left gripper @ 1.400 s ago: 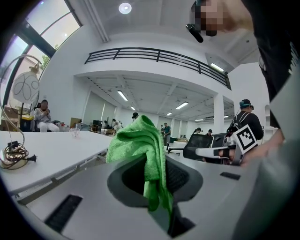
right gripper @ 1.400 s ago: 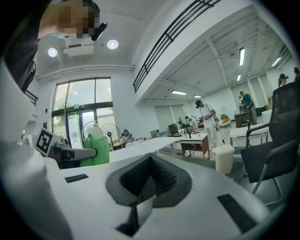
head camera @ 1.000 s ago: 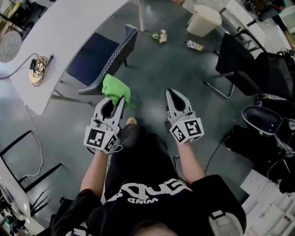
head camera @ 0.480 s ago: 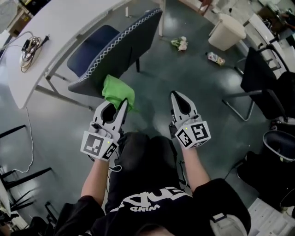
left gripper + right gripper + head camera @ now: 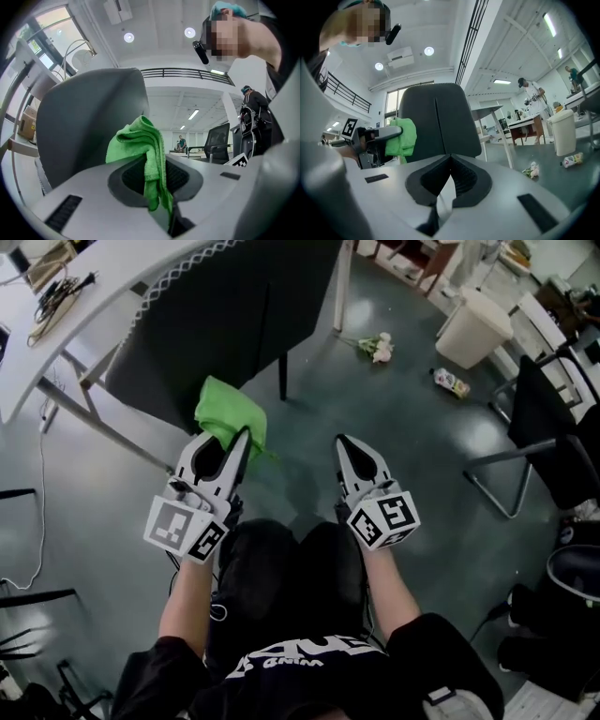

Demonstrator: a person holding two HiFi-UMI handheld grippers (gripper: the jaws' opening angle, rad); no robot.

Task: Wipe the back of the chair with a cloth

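Head view: the chair [image 5: 234, 324] stands ahead of you at the white tabletop [image 5: 84, 310], with its dark back panel facing you, which is the surface to wipe. The back hides the seat, and the frame's top edge cuts part of the chair off. The green cloth [image 5: 230, 413] is bunched in your left gripper [image 5: 239, 442], whose jaws are clamped on it. The loose bulk points forward, ready to meet the panel. It is near the back's lower part, but contact cannot be confirmed. Your right gripper [image 5: 343, 442] hangs alongside with its jaws closed on nothing, probably kept clear. Judgement: wiping has not yet begun.
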